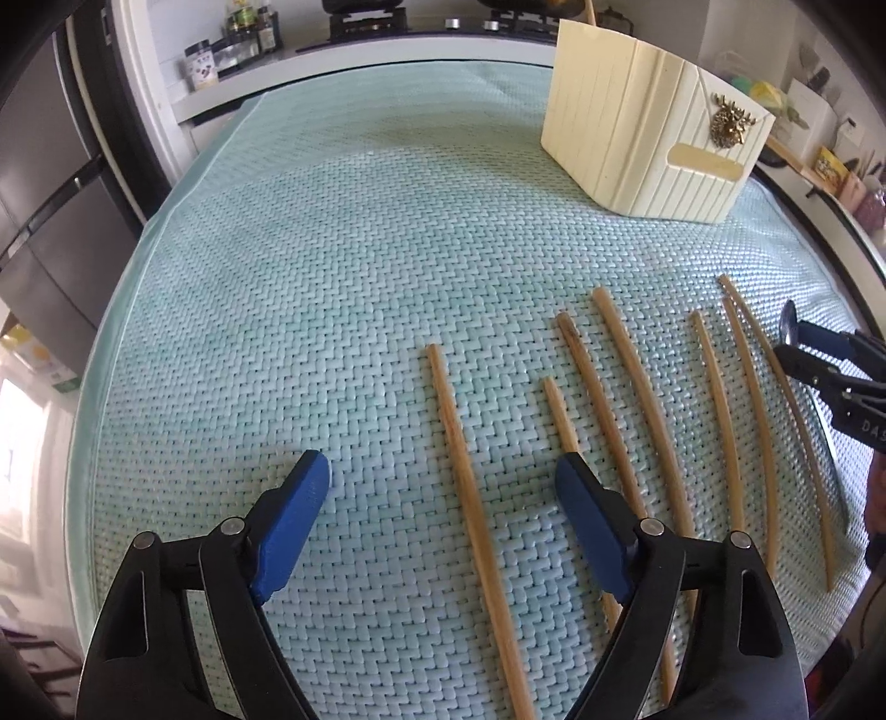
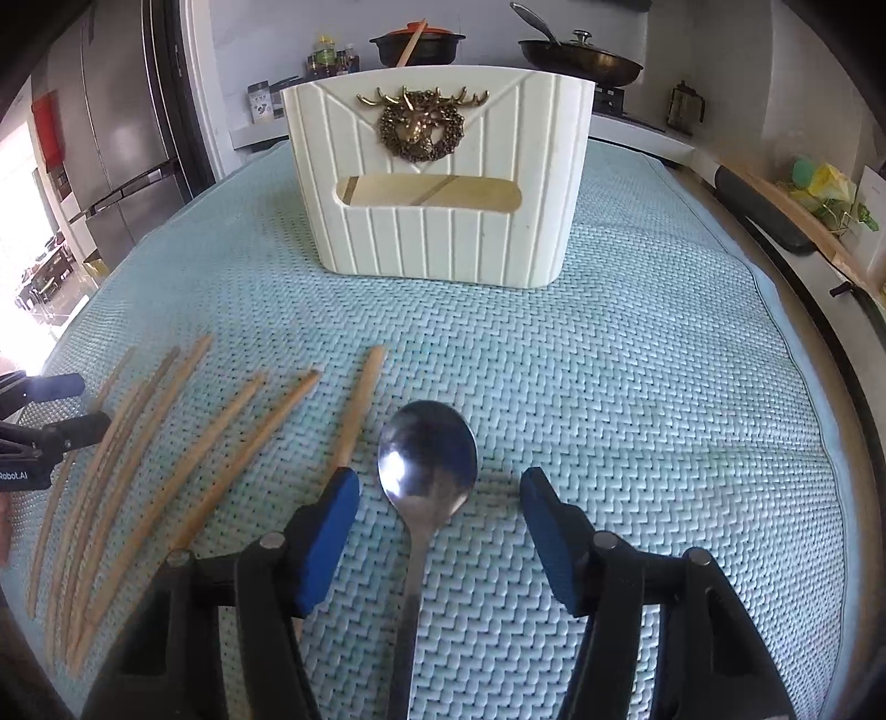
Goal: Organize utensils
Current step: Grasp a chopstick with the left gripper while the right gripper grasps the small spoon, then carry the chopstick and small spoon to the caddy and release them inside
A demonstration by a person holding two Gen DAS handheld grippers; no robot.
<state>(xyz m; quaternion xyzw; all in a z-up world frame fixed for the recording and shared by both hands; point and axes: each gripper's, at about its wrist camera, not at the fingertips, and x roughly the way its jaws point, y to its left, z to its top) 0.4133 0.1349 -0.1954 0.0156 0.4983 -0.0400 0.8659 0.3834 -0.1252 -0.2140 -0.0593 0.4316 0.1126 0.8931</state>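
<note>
Several wooden chopsticks (image 1: pixel 614 410) lie side by side on the pale green woven mat (image 1: pixel 332 277). My left gripper (image 1: pixel 443 476) is open just above the mat, its fingers on either side of the leftmost chopstick (image 1: pixel 465 487). A steel spoon (image 2: pixel 426 459) lies on the mat, bowl pointing away. My right gripper (image 2: pixel 440 487) is open with the spoon between its fingers, not touching. A cream utensil holder (image 2: pixel 437 183) with a brass deer emblem stands behind; it also shows in the left wrist view (image 1: pixel 653 122). The right gripper (image 1: pixel 819 354) shows at the right edge there.
The chopsticks (image 2: pixel 166 454) lie left of the spoon in the right wrist view, with the left gripper (image 2: pixel 50 410) at the far left edge. A stove with a pot (image 2: pixel 418 47) and a pan (image 2: pixel 581 58) is behind the table. A fridge (image 2: pixel 122 127) stands at the left.
</note>
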